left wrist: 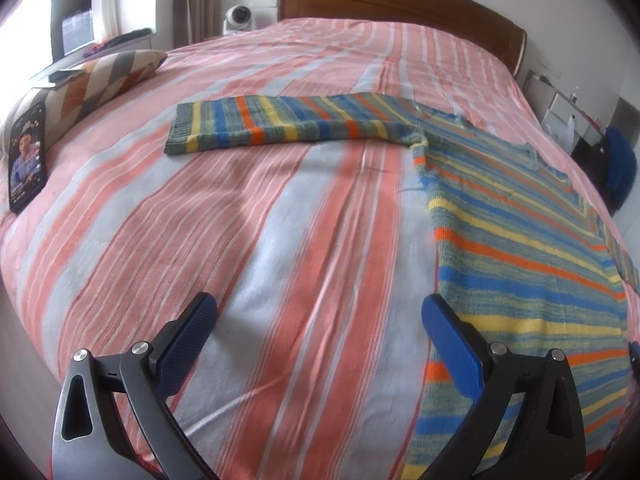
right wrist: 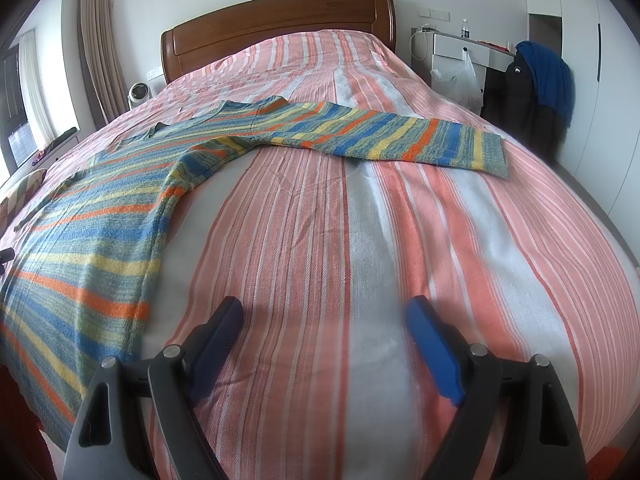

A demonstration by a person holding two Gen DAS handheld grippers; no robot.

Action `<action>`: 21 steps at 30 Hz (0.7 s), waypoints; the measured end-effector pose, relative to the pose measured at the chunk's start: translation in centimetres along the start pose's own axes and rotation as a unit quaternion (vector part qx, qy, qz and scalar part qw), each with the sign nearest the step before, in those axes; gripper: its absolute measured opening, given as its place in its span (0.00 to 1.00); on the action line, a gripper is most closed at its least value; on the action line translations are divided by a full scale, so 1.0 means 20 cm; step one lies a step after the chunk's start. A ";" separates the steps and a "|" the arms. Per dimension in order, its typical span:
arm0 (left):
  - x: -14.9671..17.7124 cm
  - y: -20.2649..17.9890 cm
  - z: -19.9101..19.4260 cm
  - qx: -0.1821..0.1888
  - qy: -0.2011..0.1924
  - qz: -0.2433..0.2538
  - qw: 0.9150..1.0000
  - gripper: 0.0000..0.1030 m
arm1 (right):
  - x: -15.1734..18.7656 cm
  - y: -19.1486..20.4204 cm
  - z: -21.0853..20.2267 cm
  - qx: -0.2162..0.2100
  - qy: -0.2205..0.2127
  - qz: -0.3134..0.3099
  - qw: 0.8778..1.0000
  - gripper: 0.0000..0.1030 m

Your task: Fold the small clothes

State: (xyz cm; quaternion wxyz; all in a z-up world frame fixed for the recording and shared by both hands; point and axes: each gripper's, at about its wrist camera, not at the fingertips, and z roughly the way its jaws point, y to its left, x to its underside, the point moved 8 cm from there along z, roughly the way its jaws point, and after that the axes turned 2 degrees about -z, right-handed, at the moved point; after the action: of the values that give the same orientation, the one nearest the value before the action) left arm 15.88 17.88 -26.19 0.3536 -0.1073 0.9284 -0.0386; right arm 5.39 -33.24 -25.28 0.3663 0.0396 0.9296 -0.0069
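Note:
A knitted sweater with blue, yellow, orange and green stripes lies flat on the bed. In the left wrist view its body (left wrist: 532,264) fills the right side and one sleeve (left wrist: 288,124) stretches out to the left. In the right wrist view the body (right wrist: 88,240) lies at the left and the other sleeve (right wrist: 384,136) reaches right. My left gripper (left wrist: 320,312) hovers open over bare bedspread, its right finger (left wrist: 452,344) over the sweater's side edge. My right gripper (right wrist: 324,316) is open above the bedspread, just right of the sweater's hem, holding nothing.
The bed carries a pink, white and orange striped cover (left wrist: 280,240) with a wooden headboard (right wrist: 276,28). A patterned pillow (left wrist: 104,76) and a phone (left wrist: 26,156) lie at the bed's left edge. A nightstand (right wrist: 464,50) and a chair with dark clothes (right wrist: 532,80) stand on the right.

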 end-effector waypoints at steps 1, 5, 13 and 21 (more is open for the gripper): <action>0.00 0.00 0.00 0.000 0.000 -0.001 1.000 0.99 | 0.00 0.00 0.00 0.000 0.000 0.000 1.000 0.81; 0.00 0.00 0.00 0.000 0.000 -0.002 1.000 0.99 | 0.00 0.00 0.00 0.000 0.000 0.000 1.000 0.81; 0.00 0.00 0.00 -0.001 0.001 -0.002 1.000 0.99 | 0.00 0.00 0.00 0.000 0.000 0.000 1.000 0.82; 0.00 0.01 0.00 -0.002 0.000 -0.003 1.000 0.99 | 0.00 0.00 0.00 0.000 0.000 0.000 1.000 0.82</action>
State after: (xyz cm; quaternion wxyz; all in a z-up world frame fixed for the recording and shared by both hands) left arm 15.87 18.05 -26.11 0.3533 -0.1103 0.9282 -0.0378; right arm 5.31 -33.20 -25.25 0.3664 0.0395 0.9296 -0.0072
